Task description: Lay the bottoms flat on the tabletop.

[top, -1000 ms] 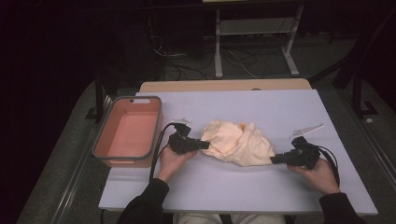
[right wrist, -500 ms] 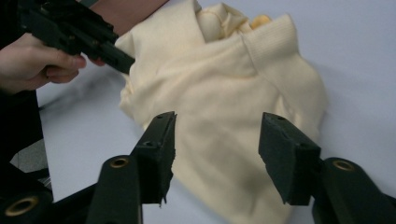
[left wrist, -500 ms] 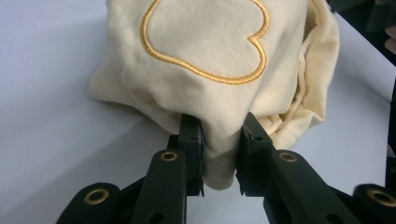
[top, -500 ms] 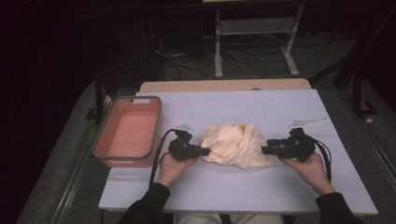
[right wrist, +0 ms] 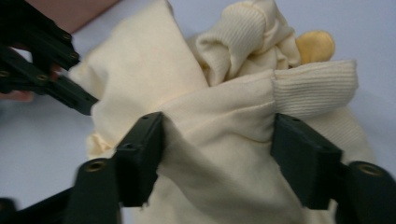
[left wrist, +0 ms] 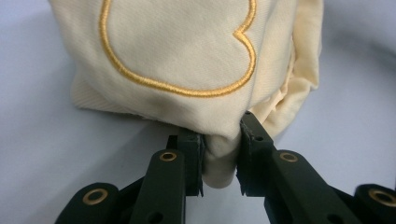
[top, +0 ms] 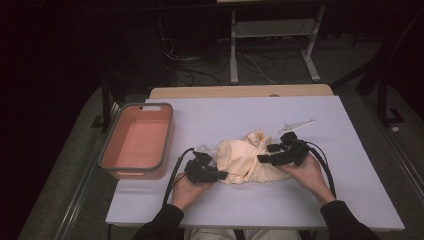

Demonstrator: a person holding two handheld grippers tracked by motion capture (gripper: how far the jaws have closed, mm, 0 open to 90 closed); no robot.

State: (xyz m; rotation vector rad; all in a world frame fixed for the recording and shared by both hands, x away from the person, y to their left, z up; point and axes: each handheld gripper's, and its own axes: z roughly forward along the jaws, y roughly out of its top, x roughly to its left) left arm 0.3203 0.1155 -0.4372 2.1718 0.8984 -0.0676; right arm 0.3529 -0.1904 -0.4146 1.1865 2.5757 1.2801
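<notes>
A crumpled cream garment (top: 245, 157) with ribbed cuffs and a gold embroidered outline (left wrist: 187, 46) lies in the middle of the pale table (top: 325, 200). My left gripper (top: 222, 175) is shut on a fold at the garment's left edge; in the left gripper view the cloth is pinched between the jaws (left wrist: 222, 140). My right gripper (top: 265, 153) sits over the garment's right side. Its jaws have just been opening and stand wide, with a bulge of cloth (right wrist: 140, 70) between them (right wrist: 217, 130). The left gripper (right wrist: 46, 70) appears at the upper left of the right gripper view.
A salmon-pink tub (top: 170, 135) stands empty at the table's left edge. A thin clear strip (top: 295, 125) lies just beyond the right gripper. A white metal stand (top: 272, 35) and cables sit on the dark floor behind the table.
The right hand has moved left onto the garment and its jaws have spread apart. The cloth is bunched into a tighter heap. The left hand has shifted a little with its fold.
</notes>
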